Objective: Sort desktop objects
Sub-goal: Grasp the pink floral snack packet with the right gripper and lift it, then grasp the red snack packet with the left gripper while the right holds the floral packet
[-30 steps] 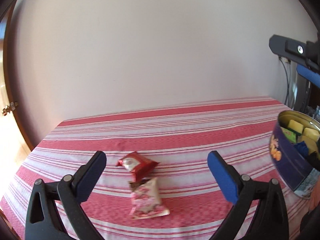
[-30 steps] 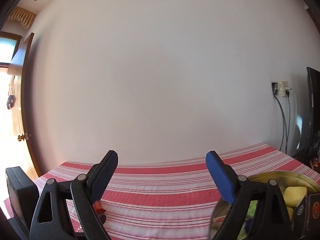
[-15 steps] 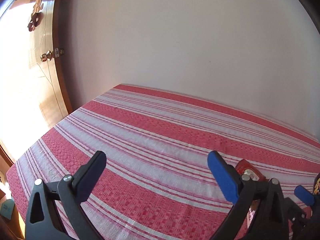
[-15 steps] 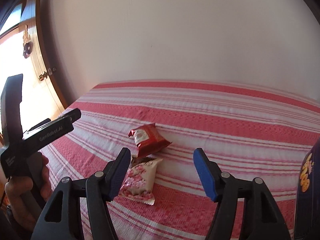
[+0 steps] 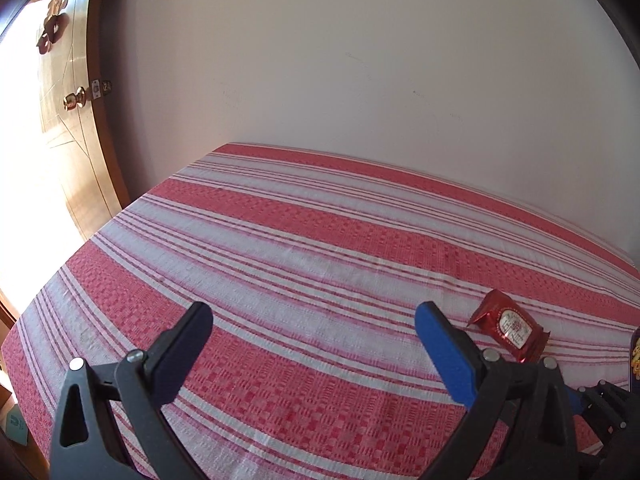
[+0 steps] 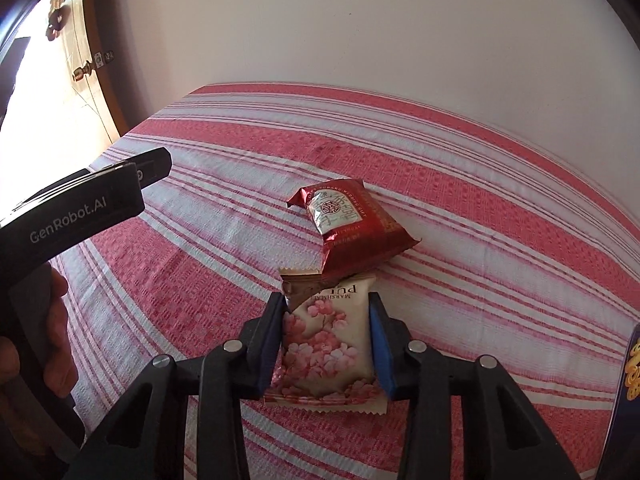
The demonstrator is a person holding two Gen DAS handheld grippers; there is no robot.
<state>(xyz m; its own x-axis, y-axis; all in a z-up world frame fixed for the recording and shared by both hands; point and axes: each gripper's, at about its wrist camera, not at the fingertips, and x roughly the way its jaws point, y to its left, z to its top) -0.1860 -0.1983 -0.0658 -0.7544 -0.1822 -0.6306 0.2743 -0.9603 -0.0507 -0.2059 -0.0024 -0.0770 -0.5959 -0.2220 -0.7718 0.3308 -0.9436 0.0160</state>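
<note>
The cream marshmallow packet with pink blossom print (image 6: 328, 344) lies flat on the red-and-white striped cloth of the counter (image 6: 460, 184), directly between the two fingers of the right hand-held gripper (image 6: 326, 344). Its long axis runs along the line the gripper points, with the serrated near seal toward the gripper body and the brown far seal pointing away. The jaws are closing across the short axis of the packet; the black pad on one side and the blue pad on the other stand against its long edges, and the wrapper shows slight bowing, which suggests contact is made, although a firm hold cannot be confirmed. The far end of the packet is tucked just under the near corner of the red foil wedding-sweet packet (image 6: 350, 226), which lies ahead of the gripper and slightly to its right, set at an angle. Judgement: a lift should draw the marshmallow packet back or straight up to clear this overlap, or the red packet may be dragged. The left hand-held gripper (image 5: 314, 354) stands with its jaws wide and nothing between them, held over bare cloth well to the left; from its view the red packet (image 5: 508, 330) lies ahead to its right. The right gripper is therefore the nearer one. A dark blue tin (image 6: 630, 364) shows at the right margin.
</note>
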